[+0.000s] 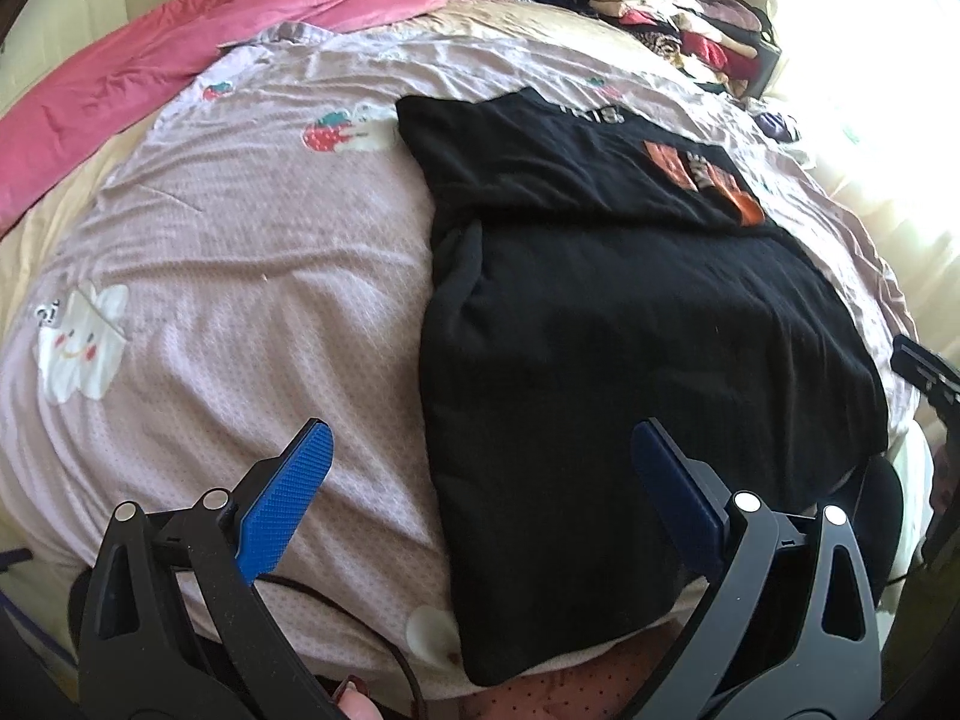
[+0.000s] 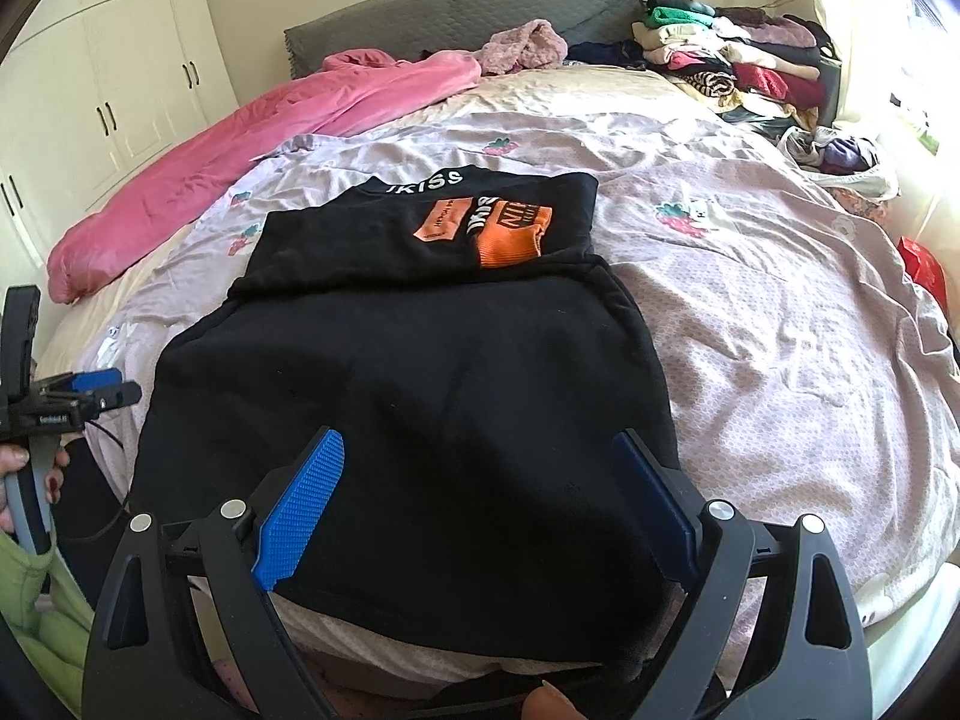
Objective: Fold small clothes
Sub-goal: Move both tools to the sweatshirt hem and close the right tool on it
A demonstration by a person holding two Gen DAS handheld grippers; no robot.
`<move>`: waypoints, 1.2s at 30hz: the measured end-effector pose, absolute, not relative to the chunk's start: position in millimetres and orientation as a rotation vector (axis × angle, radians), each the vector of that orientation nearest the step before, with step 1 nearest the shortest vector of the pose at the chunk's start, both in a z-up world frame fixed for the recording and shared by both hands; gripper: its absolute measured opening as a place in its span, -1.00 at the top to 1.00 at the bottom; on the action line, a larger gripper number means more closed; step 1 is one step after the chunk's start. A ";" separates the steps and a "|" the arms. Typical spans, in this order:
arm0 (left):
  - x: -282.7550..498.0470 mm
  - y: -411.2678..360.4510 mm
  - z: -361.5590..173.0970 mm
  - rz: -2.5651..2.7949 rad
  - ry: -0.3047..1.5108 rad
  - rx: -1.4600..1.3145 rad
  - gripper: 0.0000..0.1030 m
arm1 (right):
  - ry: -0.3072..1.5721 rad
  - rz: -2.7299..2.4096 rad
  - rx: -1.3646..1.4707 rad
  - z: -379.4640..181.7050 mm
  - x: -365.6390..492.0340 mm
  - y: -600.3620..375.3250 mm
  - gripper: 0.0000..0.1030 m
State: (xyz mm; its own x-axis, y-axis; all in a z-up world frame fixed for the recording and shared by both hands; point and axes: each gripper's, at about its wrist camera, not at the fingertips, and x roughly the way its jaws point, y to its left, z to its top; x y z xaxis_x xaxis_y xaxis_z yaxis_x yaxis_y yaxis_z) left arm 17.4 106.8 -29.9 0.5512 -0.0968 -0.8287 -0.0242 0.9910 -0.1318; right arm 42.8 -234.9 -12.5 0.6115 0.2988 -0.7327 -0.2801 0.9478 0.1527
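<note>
Left wrist view. Pink quilt (image 1: 198, 42) along the far left edge of the bed. Lilac sheet (image 1: 240, 276), printed with a cloud and strawberries, spread over the bed and wrinkled. Left tool (image 1: 480, 468) at the near edge, jaws wide apart, nothing between them; the left blue pad (image 1: 282, 510) hangs over bare sheet, the right pad over the near part of the black shirt (image 1: 630, 360). The shirt lies flat on the sheet, right of centre, its sides folded inward to form a long narrow panel running from the near bed edge toward the far side; orange patches (image 1: 708, 180) and white lettering show at the far end. A cable (image 1: 360, 618) runs across the near edge of the sheet. Stack of folded clothes (image 1: 678, 18) at the far right corner of the bed. Part of the other tool shows at the right margin.

Right wrist view. White wardrobe (image 2: 108, 102) at left; a hand (image 2: 24, 480) holding the left tool's handle at the left margin, that tool beside the shirt's left edge. Pink quilt (image 2: 252, 144) beyond it, grey headboard (image 2: 456, 6) behind. Right tool (image 2: 480, 468) centred over the near end of the shirt (image 2: 420, 390), jaws wide apart, gripping nothing; whether the pads touch the cloth cannot be told. The shirt's near hem hangs slightly over the bed edge. Stack of clothes (image 2: 738, 54) at far right, loose items near it, and a red object (image 2: 924, 270) at the right edge of the bed.
</note>
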 end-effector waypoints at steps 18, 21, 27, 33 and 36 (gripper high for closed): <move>7.6 84.5 -66.8 -0.096 1.090 -0.136 -0.74 | 0.928 0.260 0.041 -38.7 38.0 -262.6 -0.74; 6.4 81.6 -68.6 -0.101 1.092 -0.136 -0.65 | 0.948 0.252 0.065 -46.5 39.5 -270.2 -0.74; 5.5 80.8 -69.3 -0.107 1.092 -0.143 -0.59 | 0.980 0.232 0.099 -58.4 41.3 -283.6 -0.74; 5.2 82.2 -74.7 -0.103 1.105 -0.152 -0.59 | 0.998 0.227 0.120 -66.5 40.4 -294.8 -0.74; 6.8 81.2 -77.4 -0.099 1.108 -0.151 -0.59 | 1.003 0.240 0.167 -72.1 41.7 -302.9 -0.74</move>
State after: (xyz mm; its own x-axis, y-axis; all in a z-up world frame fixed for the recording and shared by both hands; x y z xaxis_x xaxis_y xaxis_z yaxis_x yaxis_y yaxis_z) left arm 6.8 81.2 -77.4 0.4433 -0.1544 -0.8830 0.0041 0.9854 -0.1702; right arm 41.7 -302.9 -72.1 0.5147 0.2751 -0.8121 -0.1227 0.9610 0.2478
